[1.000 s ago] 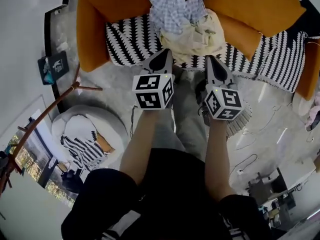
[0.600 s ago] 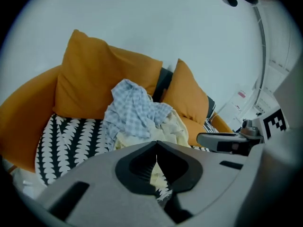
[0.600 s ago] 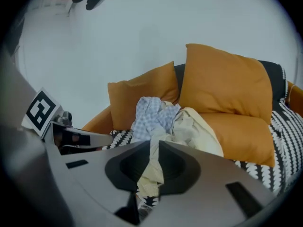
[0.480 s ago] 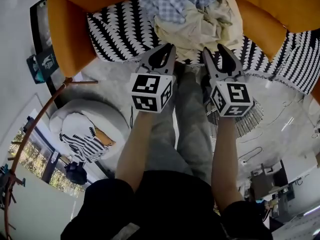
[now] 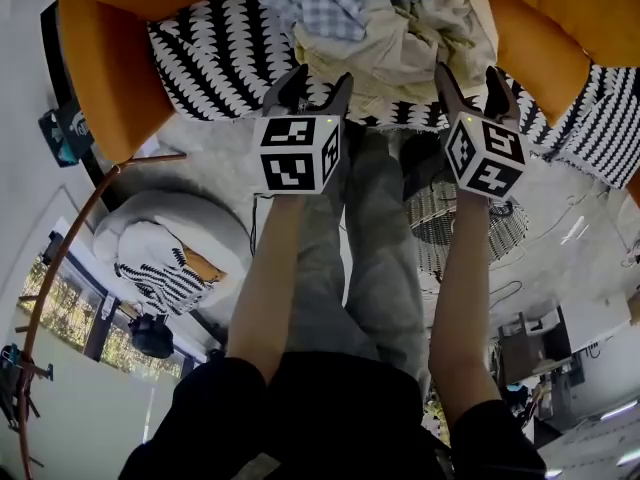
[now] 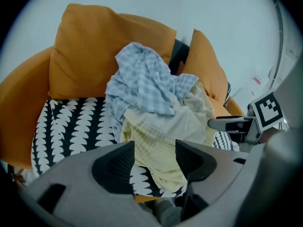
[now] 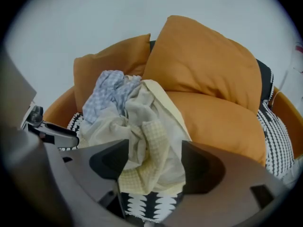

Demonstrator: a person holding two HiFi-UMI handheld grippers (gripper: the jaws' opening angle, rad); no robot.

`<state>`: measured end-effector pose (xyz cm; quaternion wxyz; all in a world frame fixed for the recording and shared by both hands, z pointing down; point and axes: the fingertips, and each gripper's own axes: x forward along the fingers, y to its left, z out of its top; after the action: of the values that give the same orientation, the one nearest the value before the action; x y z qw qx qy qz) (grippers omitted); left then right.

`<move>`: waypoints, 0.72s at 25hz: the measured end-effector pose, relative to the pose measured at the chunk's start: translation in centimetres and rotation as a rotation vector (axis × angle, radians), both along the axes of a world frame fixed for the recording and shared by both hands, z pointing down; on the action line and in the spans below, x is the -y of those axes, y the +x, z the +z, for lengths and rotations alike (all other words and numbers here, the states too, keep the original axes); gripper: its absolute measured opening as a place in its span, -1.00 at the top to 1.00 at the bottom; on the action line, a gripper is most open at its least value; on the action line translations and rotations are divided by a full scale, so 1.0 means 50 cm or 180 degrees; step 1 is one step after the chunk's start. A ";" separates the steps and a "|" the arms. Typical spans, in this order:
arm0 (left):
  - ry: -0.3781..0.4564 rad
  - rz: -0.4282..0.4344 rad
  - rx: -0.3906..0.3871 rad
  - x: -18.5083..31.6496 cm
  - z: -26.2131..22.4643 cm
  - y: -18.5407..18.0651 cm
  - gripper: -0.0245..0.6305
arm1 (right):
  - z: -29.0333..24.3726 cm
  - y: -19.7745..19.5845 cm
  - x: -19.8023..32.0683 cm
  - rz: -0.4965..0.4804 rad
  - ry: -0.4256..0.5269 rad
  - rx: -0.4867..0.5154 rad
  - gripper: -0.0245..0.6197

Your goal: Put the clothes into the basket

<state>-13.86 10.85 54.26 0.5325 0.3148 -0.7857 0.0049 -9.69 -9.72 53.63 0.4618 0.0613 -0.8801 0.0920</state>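
Note:
A heap of clothes (image 5: 390, 28) lies on the orange chair's black-and-white seat: a blue checked shirt (image 6: 142, 82) on top, a pale yellow waffle cloth (image 6: 158, 141) and a cream garment (image 7: 142, 112) below. My left gripper (image 5: 310, 86) hovers at the heap's near left edge and my right gripper (image 5: 475, 83) at its near right edge. Both have just been opening and stand open with nothing between their jaws. In the gripper views the left gripper (image 6: 154, 162) and the right gripper (image 7: 156, 164) frame the yellow cloth without touching it. A wire basket (image 5: 428, 216) stands on the floor under my right arm.
Orange cushions (image 7: 203, 60) back the chair. A white round pouf (image 5: 215, 223) carrying a patterned cloth sits on the floor at left, beside a curved wooden rod (image 5: 60, 258). The person's grey-trousered legs (image 5: 370, 258) stand between the arms. Cables lie on the floor at right.
Both grippers have gone forward and down toward the heap of clothes. Their jaws, shut a second ago, now stand wide apart.

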 end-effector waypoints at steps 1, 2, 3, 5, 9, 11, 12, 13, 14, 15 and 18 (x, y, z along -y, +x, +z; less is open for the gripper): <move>-0.0042 0.0021 -0.0034 0.001 0.012 0.000 0.16 | 0.013 -0.001 0.009 -0.0010 0.0008 -0.0057 -0.02; -0.0077 0.0031 -0.0058 0.001 0.023 -0.001 0.16 | 0.027 -0.003 0.015 -0.0023 0.0017 -0.0108 -0.03; -0.0100 0.0029 -0.0080 0.000 0.034 -0.003 0.15 | 0.039 -0.004 0.018 -0.0037 0.0021 -0.0150 -0.04; -0.0113 0.0027 -0.0118 0.003 0.053 -0.009 0.15 | 0.063 -0.010 0.016 -0.0072 0.0000 -0.0216 -0.04; -0.0114 0.0084 -0.0185 0.026 0.080 -0.024 0.15 | 0.097 -0.034 -0.005 -0.0175 -0.0084 -0.0287 -0.04; -0.0169 0.0127 -0.0202 0.031 0.087 -0.029 0.15 | 0.109 -0.043 -0.022 -0.0180 -0.0177 -0.0271 -0.03; -0.0200 0.0157 -0.0198 0.033 0.090 -0.031 0.15 | 0.114 -0.045 -0.031 -0.0161 -0.0236 -0.0258 0.00; -0.0220 0.0182 -0.0195 0.034 0.094 -0.031 0.15 | 0.119 -0.044 -0.039 -0.0126 -0.0292 -0.0251 0.20; -0.0230 0.0196 -0.0198 0.035 0.096 -0.030 0.16 | 0.122 -0.042 -0.046 -0.0081 -0.0337 -0.0248 0.40; -0.0241 0.0198 -0.0204 0.035 0.098 -0.028 0.21 | 0.122 -0.039 -0.052 -0.0036 -0.0375 -0.0247 0.52; -0.0304 0.0238 -0.0196 0.033 0.094 -0.027 0.59 | 0.112 -0.035 -0.062 0.0053 -0.0545 -0.0187 0.72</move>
<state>-15.20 9.21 58.97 0.5703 0.3182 -0.7555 0.0526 -11.43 -6.60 59.25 0.4901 0.0317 -0.8546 0.1689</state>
